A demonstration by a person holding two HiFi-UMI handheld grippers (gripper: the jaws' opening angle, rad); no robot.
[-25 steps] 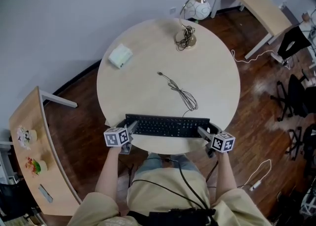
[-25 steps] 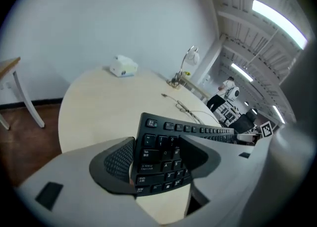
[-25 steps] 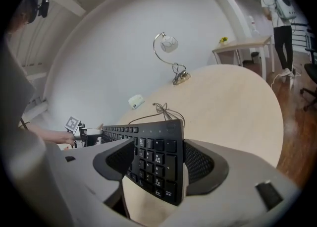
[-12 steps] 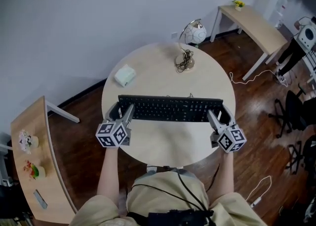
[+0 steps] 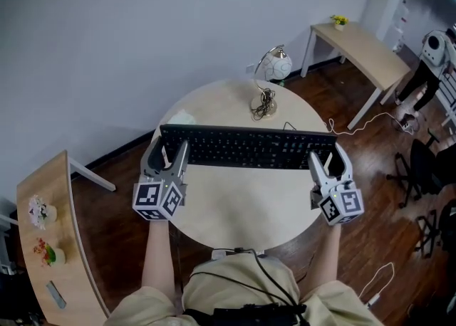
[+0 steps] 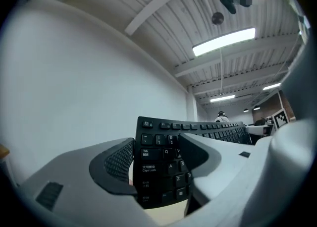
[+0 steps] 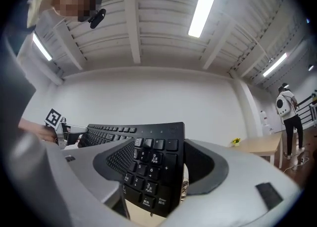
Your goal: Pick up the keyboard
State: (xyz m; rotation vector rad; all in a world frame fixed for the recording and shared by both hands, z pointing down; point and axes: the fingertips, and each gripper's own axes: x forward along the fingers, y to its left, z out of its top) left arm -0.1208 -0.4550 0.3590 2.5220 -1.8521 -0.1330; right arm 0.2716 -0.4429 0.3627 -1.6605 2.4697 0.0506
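The round table (image 5: 242,207) sat below you, and the keyboard (image 5: 246,146) hung in the air over its far half, lying crosswise with its ends reaching nearly to the table's left and right edges. The lamp (image 5: 274,68) stood at the table's far rim, beyond the keyboard.

Your left gripper (image 5: 168,149) had the keyboard's left end. In the left gripper view the jaws were closed down narrow on it, with the Tab and Caps Lock end (image 6: 161,164) wedged between the fingers (image 6: 118,164). One pad was on the key face and the other on the underside.

Your right gripper (image 5: 328,159) held the right end the same way. The number-pad end (image 7: 153,171) sat deep between its fingers (image 7: 119,164), which were clamped on both faces.
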